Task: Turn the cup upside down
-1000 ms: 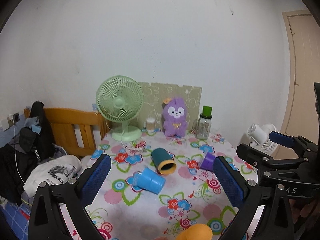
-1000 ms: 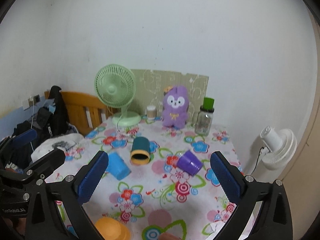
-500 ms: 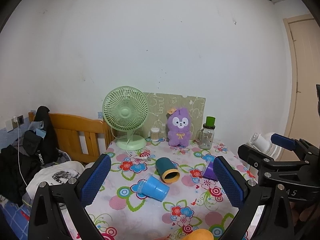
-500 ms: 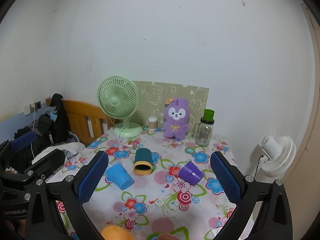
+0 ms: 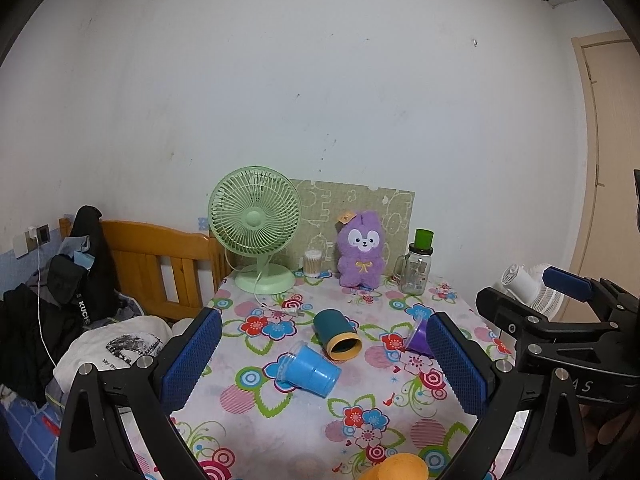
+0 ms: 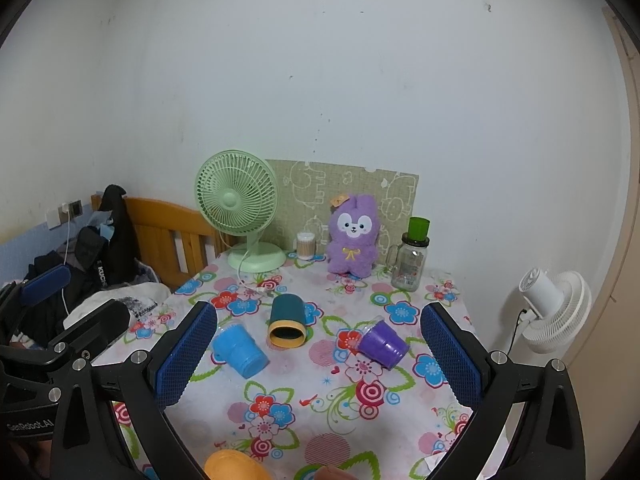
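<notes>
Both grippers, left gripper (image 5: 324, 354) and right gripper (image 6: 318, 350), spread wide, empty. Teal cup (image 6: 286, 320) on its side; blue cup (image 6: 239, 346) lies left, purple cup (image 6: 382, 343) right.

left tongs (image 5: 324, 356) open, empty | blue cup (image 5: 310, 372) on side | teal cup (image 5: 337, 334) on side

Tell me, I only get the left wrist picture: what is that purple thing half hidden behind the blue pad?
Observer: A purple cup, lying on its side on the tablecloth, with nothing touching it.
Operator: And the other tool on my right, is it holding something?
Observer: No. The right gripper is wide open and holds nothing.
</notes>
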